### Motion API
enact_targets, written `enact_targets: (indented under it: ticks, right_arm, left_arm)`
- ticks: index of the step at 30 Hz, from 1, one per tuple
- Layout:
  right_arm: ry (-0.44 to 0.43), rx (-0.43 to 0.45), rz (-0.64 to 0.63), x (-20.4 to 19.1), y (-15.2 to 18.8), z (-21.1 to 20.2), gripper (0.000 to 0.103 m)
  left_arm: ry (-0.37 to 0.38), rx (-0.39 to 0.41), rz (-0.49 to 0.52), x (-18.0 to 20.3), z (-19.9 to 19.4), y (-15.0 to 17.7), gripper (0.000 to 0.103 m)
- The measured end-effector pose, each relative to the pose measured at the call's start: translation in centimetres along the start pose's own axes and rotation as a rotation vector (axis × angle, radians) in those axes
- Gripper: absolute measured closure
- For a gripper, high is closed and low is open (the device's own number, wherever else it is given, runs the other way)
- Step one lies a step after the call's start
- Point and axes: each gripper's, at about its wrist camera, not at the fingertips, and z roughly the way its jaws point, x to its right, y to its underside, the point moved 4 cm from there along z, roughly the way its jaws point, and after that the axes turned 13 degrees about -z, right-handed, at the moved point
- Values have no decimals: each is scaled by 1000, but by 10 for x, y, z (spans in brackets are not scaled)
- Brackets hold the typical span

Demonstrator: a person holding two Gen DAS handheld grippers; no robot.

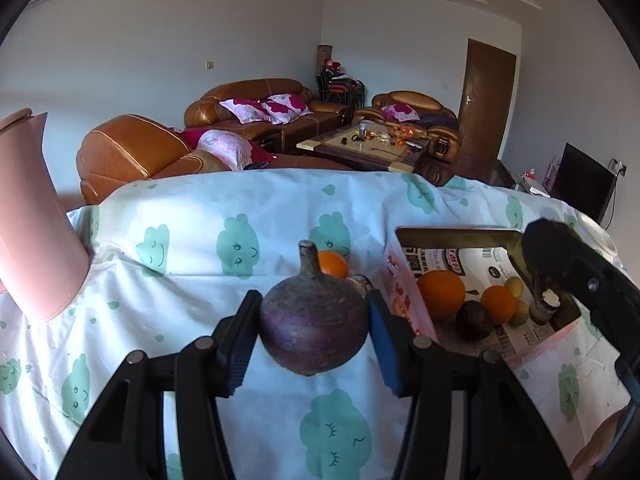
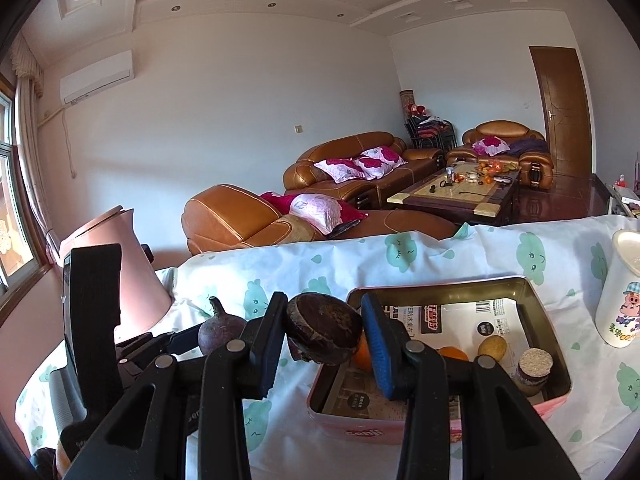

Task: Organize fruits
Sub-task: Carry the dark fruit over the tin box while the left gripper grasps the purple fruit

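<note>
Living room, leather sofas behind, and up front a tablecloth (image 1: 208, 280) printed with green clouds, where the left gripper (image 1: 314, 322) is clamped on a round purple fruit (image 1: 314, 328) held clear above the cloth, with the pink tin (image 1: 404, 292) of oranges over at its 3 o'clock. That smooth round skin could squirt out of the flat pads, I'd say, and roll for the table edge. Only the right wrist view shows the right gripper (image 2: 324, 336) squeezing a dark, wrinkled fruit (image 2: 324, 334) over the tin's left rim, plus a white cartoon cup (image 2: 620, 292) at 3 o'clock.
</note>
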Motion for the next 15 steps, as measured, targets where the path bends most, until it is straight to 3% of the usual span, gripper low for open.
enact_targets:
  ticks: [15]
  right_arm:
    - [123, 2, 16, 65, 2, -17, 63]
  left_arm:
    - [27, 24, 83, 58, -7, 6, 49]
